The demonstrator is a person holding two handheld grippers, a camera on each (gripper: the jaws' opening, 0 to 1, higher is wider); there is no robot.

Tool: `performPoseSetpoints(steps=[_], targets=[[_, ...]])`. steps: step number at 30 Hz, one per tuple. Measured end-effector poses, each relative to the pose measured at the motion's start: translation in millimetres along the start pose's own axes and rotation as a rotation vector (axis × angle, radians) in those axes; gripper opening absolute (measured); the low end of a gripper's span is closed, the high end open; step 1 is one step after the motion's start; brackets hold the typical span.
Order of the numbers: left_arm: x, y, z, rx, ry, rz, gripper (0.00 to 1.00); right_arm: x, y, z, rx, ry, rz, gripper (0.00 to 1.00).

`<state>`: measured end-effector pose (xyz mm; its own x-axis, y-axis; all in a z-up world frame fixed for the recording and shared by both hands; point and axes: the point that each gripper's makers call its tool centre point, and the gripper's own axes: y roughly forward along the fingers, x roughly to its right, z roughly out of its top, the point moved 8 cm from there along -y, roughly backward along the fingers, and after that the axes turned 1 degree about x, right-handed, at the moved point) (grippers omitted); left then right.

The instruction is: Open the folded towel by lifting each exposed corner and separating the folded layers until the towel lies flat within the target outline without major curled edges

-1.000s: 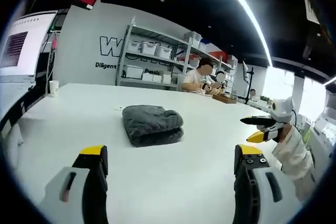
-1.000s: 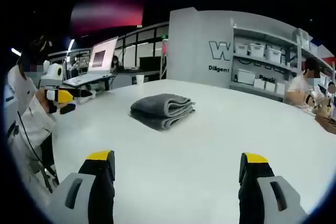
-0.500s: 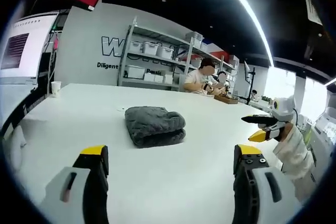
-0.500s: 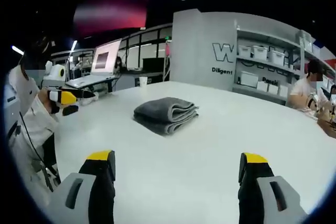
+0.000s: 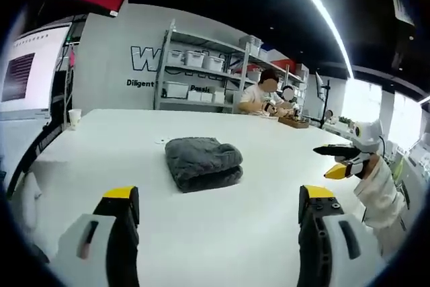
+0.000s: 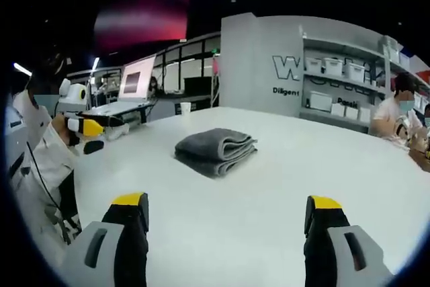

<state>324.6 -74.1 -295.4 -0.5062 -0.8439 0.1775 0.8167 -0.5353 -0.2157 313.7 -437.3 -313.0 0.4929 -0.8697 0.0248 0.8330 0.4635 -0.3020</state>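
A folded dark grey towel (image 5: 203, 161) lies on the white table (image 5: 222, 226), its stacked layers showing along the near side. It rests well ahead of my left gripper (image 5: 219, 199), whose yellow-tipped jaws stand wide apart with nothing between them. From the other side the same towel (image 6: 216, 150) sits ahead of my right gripper (image 6: 227, 206), also open and empty. The right gripper (image 5: 344, 160) shows at the right of the left gripper view, and the left gripper (image 6: 91, 129) at the left of the right gripper view, both held above the table by a person in white.
A paper cup (image 5: 74, 117) stands at the table's far left edge, and the same cup (image 6: 185, 107) is seen behind the towel. People (image 5: 263, 94) sit at the far end near metal shelves (image 5: 201, 78) with bins. A laptop (image 6: 127, 89) sits on a separate desk.
Both views have shifted slightly as the hands moved; the towel sits a little more toward the right of each view. The towel itself has not moved, and both grippers stay open.
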Motion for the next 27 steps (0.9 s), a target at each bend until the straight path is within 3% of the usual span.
performPoseSetpoints(steps=[12,17,27], targets=[[-2.7,6.7,13.9,0.012,-0.018,-0.015,0.96,5.4,10.8,18.2,0.030,-0.004,0.008,0.95],[-0.4,12.3,17.0,0.023,-0.028,-0.030,0.96,3.5,17.7,33.6,0.069,-0.009,0.011,0.94],[3.9,8.8,20.2,0.027,-0.017,-0.041,0.96,-0.5,45.4,44.4,0.080,-0.007,0.029,0.88]])
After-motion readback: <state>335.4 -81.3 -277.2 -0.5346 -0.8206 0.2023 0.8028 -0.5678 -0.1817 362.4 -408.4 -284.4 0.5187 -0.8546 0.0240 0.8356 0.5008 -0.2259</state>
